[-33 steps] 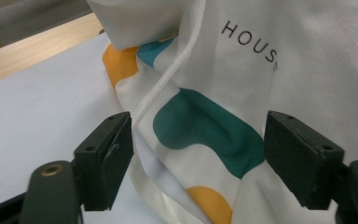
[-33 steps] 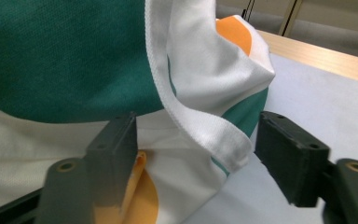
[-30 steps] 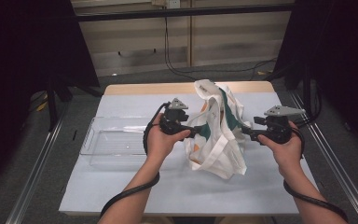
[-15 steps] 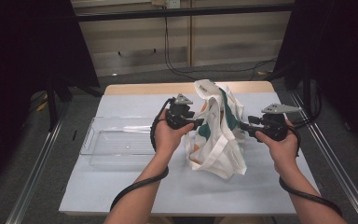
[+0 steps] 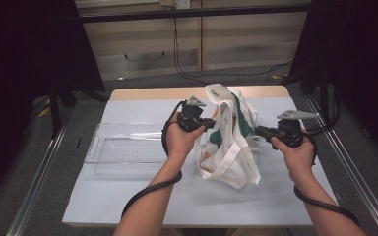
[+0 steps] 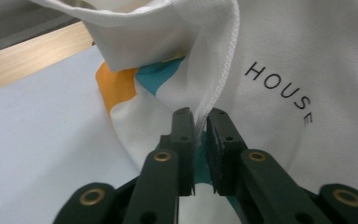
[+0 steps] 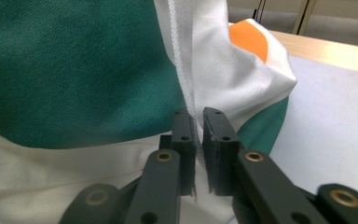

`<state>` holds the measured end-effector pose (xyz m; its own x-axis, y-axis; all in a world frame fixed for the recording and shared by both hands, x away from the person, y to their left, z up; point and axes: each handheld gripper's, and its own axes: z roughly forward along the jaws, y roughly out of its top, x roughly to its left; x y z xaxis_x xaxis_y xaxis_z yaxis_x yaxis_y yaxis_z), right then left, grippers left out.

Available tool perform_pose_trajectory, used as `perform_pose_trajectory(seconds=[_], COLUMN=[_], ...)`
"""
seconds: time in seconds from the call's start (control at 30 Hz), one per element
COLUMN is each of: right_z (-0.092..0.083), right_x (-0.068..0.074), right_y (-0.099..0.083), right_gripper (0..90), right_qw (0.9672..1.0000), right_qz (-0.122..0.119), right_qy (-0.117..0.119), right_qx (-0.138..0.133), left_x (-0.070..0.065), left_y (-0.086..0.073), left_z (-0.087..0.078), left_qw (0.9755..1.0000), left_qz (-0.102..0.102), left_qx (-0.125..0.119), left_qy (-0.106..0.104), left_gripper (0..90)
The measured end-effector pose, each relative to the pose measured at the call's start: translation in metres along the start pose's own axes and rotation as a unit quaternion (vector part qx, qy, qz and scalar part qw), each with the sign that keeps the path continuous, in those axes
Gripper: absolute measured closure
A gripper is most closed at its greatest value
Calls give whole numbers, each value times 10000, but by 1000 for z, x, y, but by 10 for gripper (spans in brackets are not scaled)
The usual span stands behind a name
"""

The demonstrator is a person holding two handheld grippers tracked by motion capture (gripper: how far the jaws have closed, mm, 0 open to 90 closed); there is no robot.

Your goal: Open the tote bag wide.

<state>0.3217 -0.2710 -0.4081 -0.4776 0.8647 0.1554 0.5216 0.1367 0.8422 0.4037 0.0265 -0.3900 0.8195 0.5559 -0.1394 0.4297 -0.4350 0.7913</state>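
Note:
A white cloth bag with teal and orange patches and a "HOUSE" print stands crumpled at the middle of the white table. My left gripper presses against its left side. In the left gripper view the jaws have just closed and now pinch the bag's stitched hem, the left gripper shut on it. My right gripper meets the bag's right side. Its jaws have just closed too; in the right gripper view the right gripper clamps a seamed edge of the bag.
A clear plastic tray lies flat on the table to the left of the bag. Black cables trail from both grippers along the forearms. The table's wooden far edge runs behind the bag, with metal rails on either side.
Both grippers' jaws have closed onto the bag's edges. The left hand shifted slightly right toward the bag; the right hand stayed where it was.

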Motion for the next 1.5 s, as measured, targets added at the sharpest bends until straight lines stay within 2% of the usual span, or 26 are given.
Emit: perform_pose_trajectory(seconds=[0.17,0.2,0.4,0.47,0.5,0.57,0.8,0.9,1.0,1.07,1.17,1.3,1.4,1.5], right_z=[-2,-2,-4,-4,-4,-4,-3,-2,-1,-1,0,1,2,2], right_x=[-4,-5,-13,-16,-16,-22,-28,-32,-33,-33,-32,-30,-29,-28], right_y=[-6,-8,-19,-23,-23,-31,-46,-55,-60,-62,-64,-63,-61,-60], right_gripper=[866,867,870,870,870,870,871,870,865,862,861,861,861,861], right_qw=[9999,9998,9993,9990,9990,9982,9970,9961,9957,9955,9953,9958,9959,9961], right_qz=[143,165,355,415,415,571,708,798,842,866,878,834,822,812], right_qy=[-23,-29,-79,-133,-133,-138,-200,-205,-205,-208,-190,-175,-162,-138], right_qx=[-44,-48,18,70,70,100,221,303,332,337,348,345,341,331], left_x=[5,7,16,18,18,19,20,21,20,20,18,18,17,17], left_y=[-5,-5,-13,-14,-15,-17,-22,-24,-26,-27,-29,-31,-30,-27], left_z=[-4,-5,-10,-11,-10,-9,-5,-3,0,0,3,4,4,3], left_qw=[9999,9998,9993,9993,9992,9991,9984,9983,9977,9978,9976,9979,9979,9979], left_qz=[-152,-168,-331,-295,-361,-373,-515,-493,-579,-540,-610,-567,-637,-631], left_qx=[-31,58,60,155,106,125,187,254,304,351,299,279,146,123], left_qy=[43,58,146,148,162,155,159,178,174,175,157,108,15,35], left_gripper=[876,878,880,880,880,880,880,880,880,880,880,877,812,766])
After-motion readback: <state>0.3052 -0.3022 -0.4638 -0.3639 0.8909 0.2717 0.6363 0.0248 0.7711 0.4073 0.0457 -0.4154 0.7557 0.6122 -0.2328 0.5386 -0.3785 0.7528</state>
